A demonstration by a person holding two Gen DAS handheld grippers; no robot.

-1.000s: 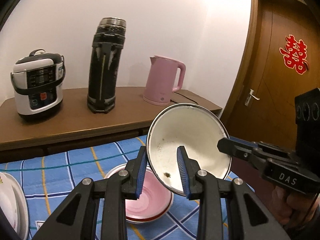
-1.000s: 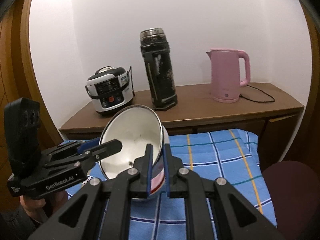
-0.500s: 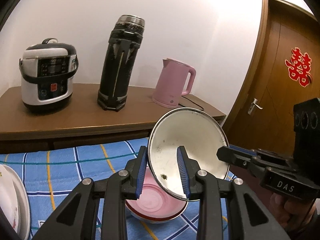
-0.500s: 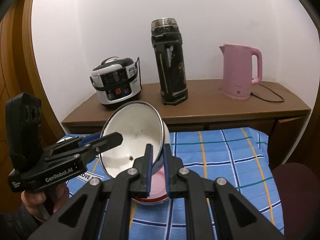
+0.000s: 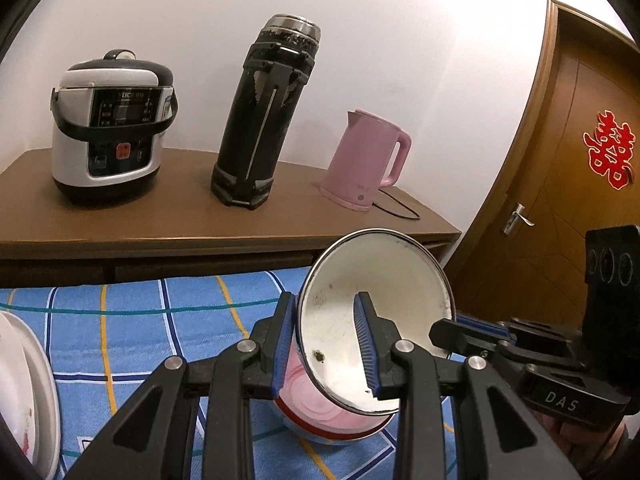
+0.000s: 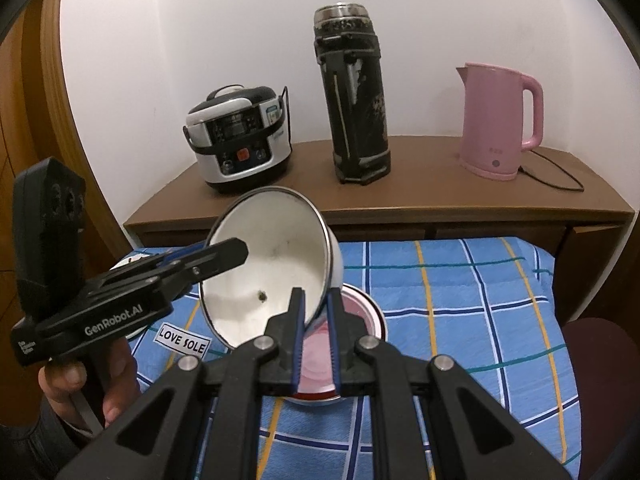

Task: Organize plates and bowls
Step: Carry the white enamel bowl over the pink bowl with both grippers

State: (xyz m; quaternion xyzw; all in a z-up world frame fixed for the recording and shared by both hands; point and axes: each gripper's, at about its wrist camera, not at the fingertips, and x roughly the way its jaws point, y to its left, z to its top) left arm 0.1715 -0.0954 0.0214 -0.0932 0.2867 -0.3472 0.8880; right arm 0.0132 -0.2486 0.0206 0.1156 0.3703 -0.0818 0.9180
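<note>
1. The left gripper (image 5: 324, 344) was clamped on the rim of a white enamel bowl (image 5: 376, 312) — one blue-padded finger outside the wall, the other inside against the white interior.
2. The right gripper (image 6: 318, 334) pinched the same bowl's rim at the opposite side, its fingers nearly together with only the thin wall between them.
3. Held between the two tools, the bowl was tipped steeply, its opening turned toward the left gripper's camera; a small dark speck sat on its inner surface.
4. Directly below the bowl, just beneath both sets of fingertips, a pink bowl (image 6: 360, 320) with a red rim rested on the blue checked tablecloth (image 6: 460, 304).
5. Whether the white bowl touched the pink one could not be told.
6. Left of the left gripper, at the edge of its view, lay a white plate (image 5: 28, 396) on the cloth.
7. Beyond both grippers, a wooden sideboard (image 5: 160, 220) carried a rice cooker (image 5: 108, 128), a tall black flask (image 5: 264, 120) and a pink kettle (image 5: 368, 160) — in that order, left to right.
8. A person's hand (image 6: 76, 384) gripped the left tool's handle.
</note>
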